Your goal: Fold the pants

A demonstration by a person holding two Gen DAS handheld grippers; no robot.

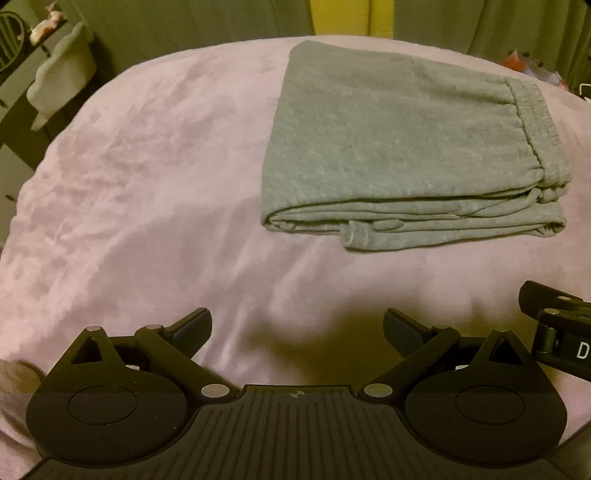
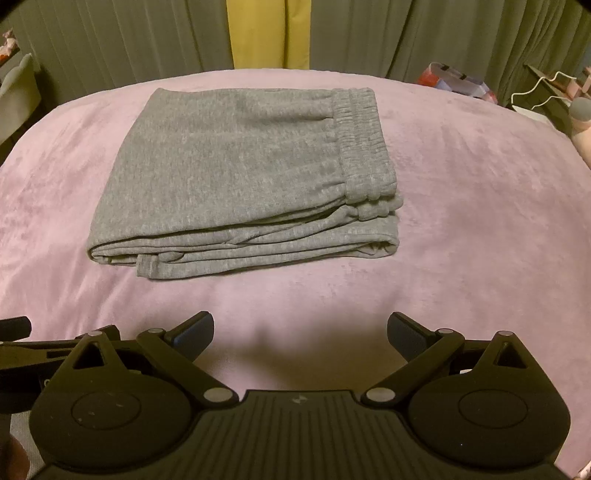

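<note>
**Jaws spread wide on both grippers, grasping nothing**

Left gripper (image 1: 297, 328) and right gripper (image 2: 300, 330) held side by side, above the near part of the pink blanket (image 2: 480, 221), well apart from the cloth. Grey pants (image 2: 236, 173) folded into a flat, layered bundle, resting on the blanket toward its far side. Elastic waistband (image 2: 364, 147) on top at the bundle's right end; folded edges stacked along the near side. Grey-green curtains (image 2: 406, 33) with a yellow strip (image 2: 266, 33) behind.

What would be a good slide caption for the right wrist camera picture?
Open right hand-held gripper hovering short of grey pants folded on a pink blanket.
</note>
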